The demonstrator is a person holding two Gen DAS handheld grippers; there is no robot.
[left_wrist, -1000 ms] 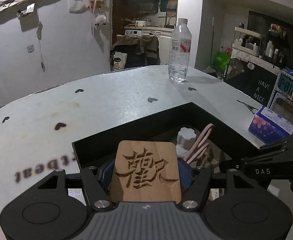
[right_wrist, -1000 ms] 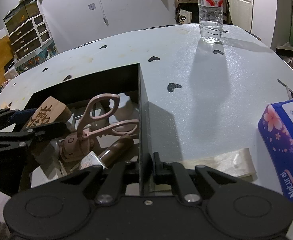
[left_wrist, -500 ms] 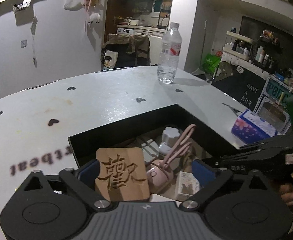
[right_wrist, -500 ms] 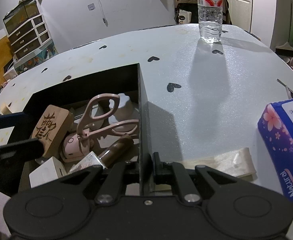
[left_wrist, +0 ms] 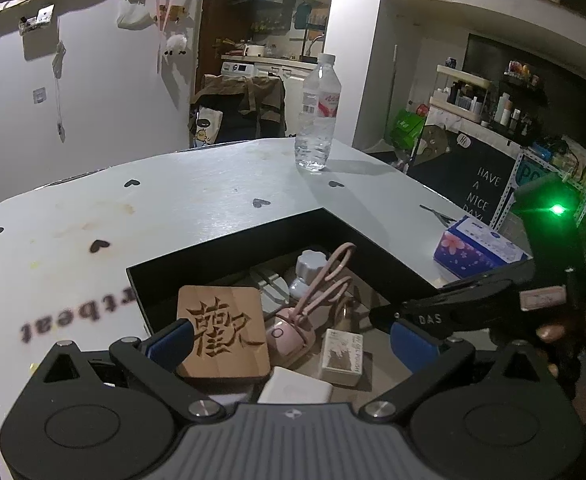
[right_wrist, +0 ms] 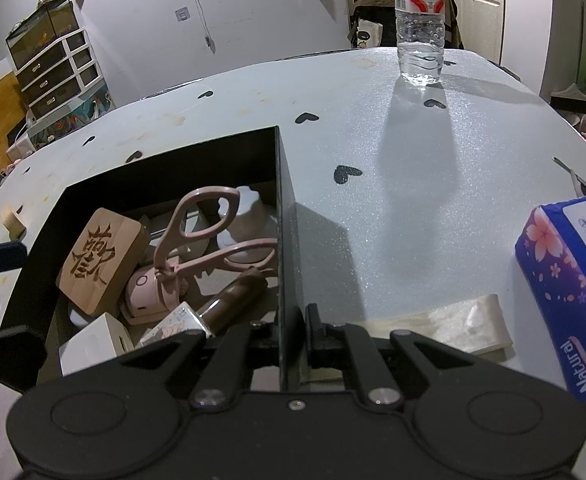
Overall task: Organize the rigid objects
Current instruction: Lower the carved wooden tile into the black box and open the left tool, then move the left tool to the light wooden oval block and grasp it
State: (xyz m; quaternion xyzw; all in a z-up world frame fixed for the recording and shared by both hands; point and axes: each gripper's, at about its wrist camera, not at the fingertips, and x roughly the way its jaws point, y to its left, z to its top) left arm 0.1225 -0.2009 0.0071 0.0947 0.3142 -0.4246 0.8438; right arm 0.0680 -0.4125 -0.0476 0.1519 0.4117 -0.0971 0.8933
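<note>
Left gripper (left_wrist: 289, 338) is hanging wide open, jaws just opened, over the wooden block (left_wrist: 223, 332) we're leaving in the black box (right_wrist: 283, 184), right gripper (right_wrist: 295, 330) is pinching the box wall, so next we're probably hunting another loose piece.

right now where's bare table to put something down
Free: the wide table stretch between the black box, the water bottle and the tissue pack. Also free: the far-left tabletop beyond the box. Crowded: inside the box, where the wooden block, pink scissors-like tool and small cartons overlap.
</note>
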